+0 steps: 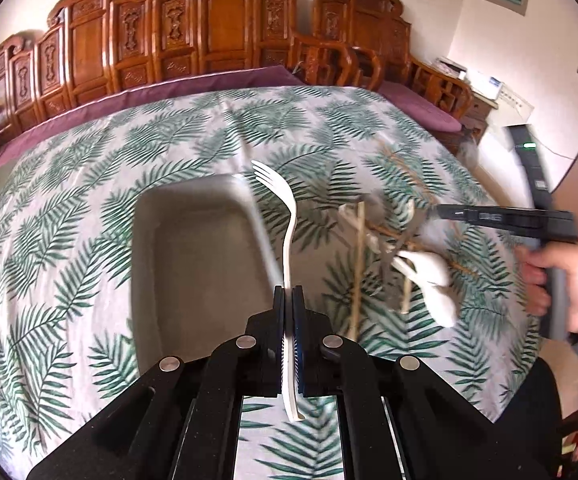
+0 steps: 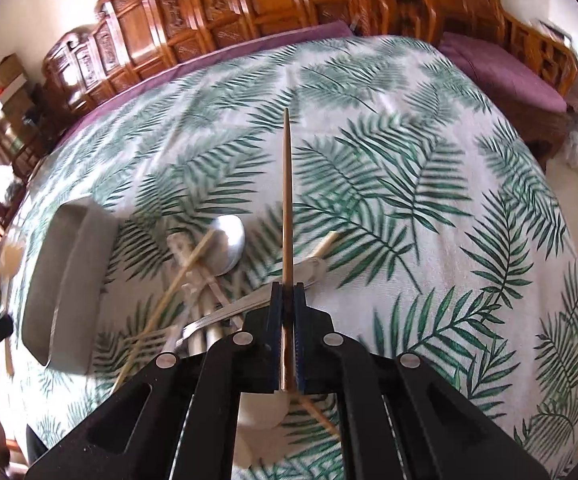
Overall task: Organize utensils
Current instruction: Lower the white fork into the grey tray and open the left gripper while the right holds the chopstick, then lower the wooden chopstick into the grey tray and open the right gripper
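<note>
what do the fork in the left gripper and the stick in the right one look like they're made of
Fork: likely plastic, since it is cream-white, matte, thin and one piece. Stick: probably wood or bamboo, being plain tan-brown, slim and tapering to a point, most likely a chopstick.

White fork (image 1: 289, 220) in left tongs (image 1: 288, 292)

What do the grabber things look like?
Both the left gripper and the right gripper are black, with two flat fingers lined in ridged blue pads and round silver pins on angled linkage bars.
</note>
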